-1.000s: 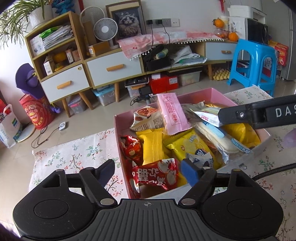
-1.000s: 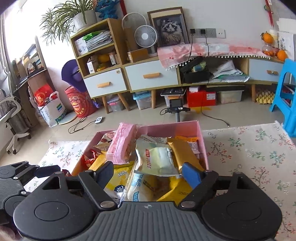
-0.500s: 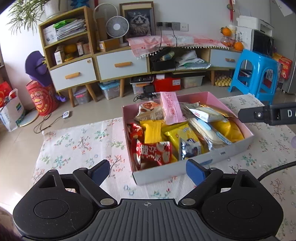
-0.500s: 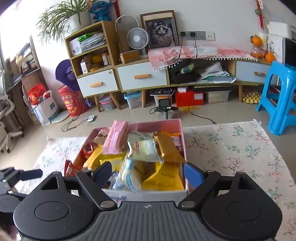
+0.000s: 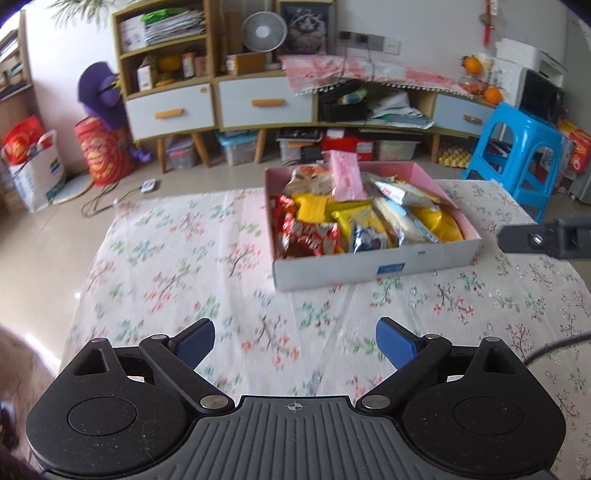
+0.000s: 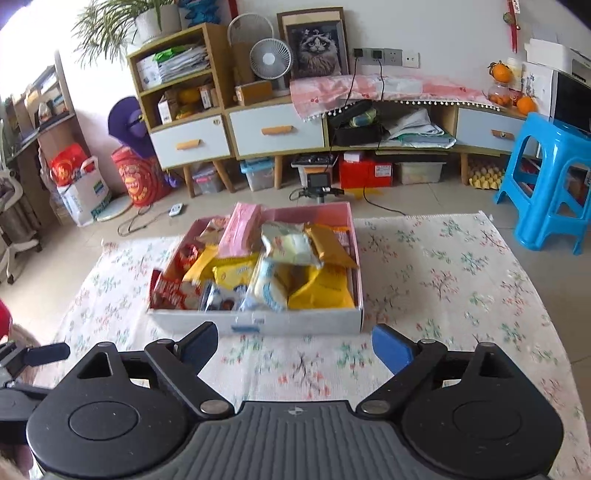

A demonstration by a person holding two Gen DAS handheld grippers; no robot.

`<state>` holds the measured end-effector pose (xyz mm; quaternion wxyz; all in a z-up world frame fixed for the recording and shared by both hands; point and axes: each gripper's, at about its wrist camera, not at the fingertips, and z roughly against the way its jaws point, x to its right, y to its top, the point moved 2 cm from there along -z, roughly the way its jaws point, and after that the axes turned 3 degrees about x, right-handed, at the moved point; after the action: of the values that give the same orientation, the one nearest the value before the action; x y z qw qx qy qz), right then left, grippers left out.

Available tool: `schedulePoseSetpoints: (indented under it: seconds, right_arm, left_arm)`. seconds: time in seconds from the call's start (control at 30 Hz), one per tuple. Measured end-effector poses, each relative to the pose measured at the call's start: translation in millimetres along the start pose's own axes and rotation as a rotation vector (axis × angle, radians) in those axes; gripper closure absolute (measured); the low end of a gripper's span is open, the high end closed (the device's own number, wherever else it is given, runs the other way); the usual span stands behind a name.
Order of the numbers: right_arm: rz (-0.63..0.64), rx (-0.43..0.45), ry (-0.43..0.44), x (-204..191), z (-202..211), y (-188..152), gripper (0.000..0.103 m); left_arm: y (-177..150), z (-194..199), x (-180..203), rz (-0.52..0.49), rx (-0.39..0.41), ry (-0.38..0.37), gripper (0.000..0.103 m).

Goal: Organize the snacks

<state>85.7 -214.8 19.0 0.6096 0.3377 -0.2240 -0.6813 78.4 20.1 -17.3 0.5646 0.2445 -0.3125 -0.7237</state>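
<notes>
We hold both the left hand-held gripper (image 5: pixel 295 341) and the right hand-held gripper (image 6: pixel 294 345) empty, jaws opening, near the snack box (image 6: pixel 295 321).

Left gripper (image 5: pixel 295 341): angled downward, jaws wide apart and opening, nothing between the blue pads (image 5: pixel 393 343). Right gripper (image 6: pixel 294 345): same downward angle, jaws wide and opening, nothing between them. Each gripper's finger shows at the edge of the other's view, well apart.

A lived-in home: far-wall sideboard (image 6: pixel 277 129) with a framed cat picture (image 6: pixel 317 46), desk fan (image 6: pixel 270 59), potted plant (image 6: pixel 147 18), blue stool (image 6: pixel 550 184) at right.
</notes>
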Motion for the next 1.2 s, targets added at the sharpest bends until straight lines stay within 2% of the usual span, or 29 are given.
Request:
schedulePoseSetpoints:
  seconds: [0.27,0.47,0.63,0.77,0.97,1.2]
  right_arm:
    - [0.067,-0.009,0.025,-21,30,-27,0.014]
    - [0.070,-0.039,0.002,-28,33,-45,0.014]
    - [0.059,-0.055,-0.032,-29,33,-51,0.014]
    - [0.055,-0.027,-0.077,-26,38,-51,0.011]
    - [0.079,0.010,-0.087,-28,42,-49,0.011]
    - [0.083,-0.015,-0.079,-30,37,-52,0.011]
  left_arm:
    - [-20,22,-10,0.080,-0.022,0.064,0.004]
    - [-27,30,-8,0.124,-0.036,0.083,0.004]
    - [-28,37,0,0.129,-0.034,0.088,0.003]
    - [-29,41,8,0.121,-0.022,0.121,0.003]
    - [-33,39,15,0.129,-0.046,0.133,0.003]
    - [-35,39,18,0.112,-0.044,0.149,0.003]
